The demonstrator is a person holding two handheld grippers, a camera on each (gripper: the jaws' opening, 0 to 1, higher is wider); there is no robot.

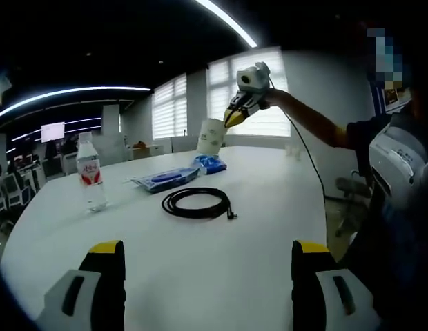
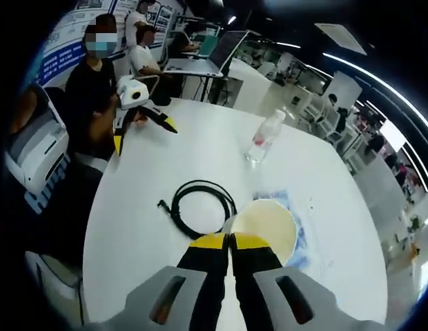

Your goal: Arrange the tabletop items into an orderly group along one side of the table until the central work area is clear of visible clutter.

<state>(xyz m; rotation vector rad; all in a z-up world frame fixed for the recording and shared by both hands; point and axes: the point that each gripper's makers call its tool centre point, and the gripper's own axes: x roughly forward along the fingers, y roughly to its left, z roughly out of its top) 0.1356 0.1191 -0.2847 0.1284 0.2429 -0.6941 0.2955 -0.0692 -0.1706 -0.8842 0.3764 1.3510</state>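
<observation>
So the table (image 1: 269,227) is big, white and mostly bare. Everything else I'll place off the cable (image 1: 197,203), the black coil sitting roughly mid-table.

Beyond the cable lie a flat blue packet (image 1: 166,178) and a smaller blue pouch (image 1: 210,163), just beside each other. The bottle (image 1: 90,176) stands upright, well off to one side of the cable, near the table edge.

The right gripper (image 2: 230,240) has its jaws pinched on the rim of a paper cup (image 2: 264,227), held up in the air above the pouches, so past the cable. The left gripper (image 1: 207,258) is wide open, holding nothing, hanging low on the near side of the cable.

My take: keep the cup level, set it down upright next to the pouches, and let go only once the base is flat. A rim pinch tips easily, so go slow.
</observation>
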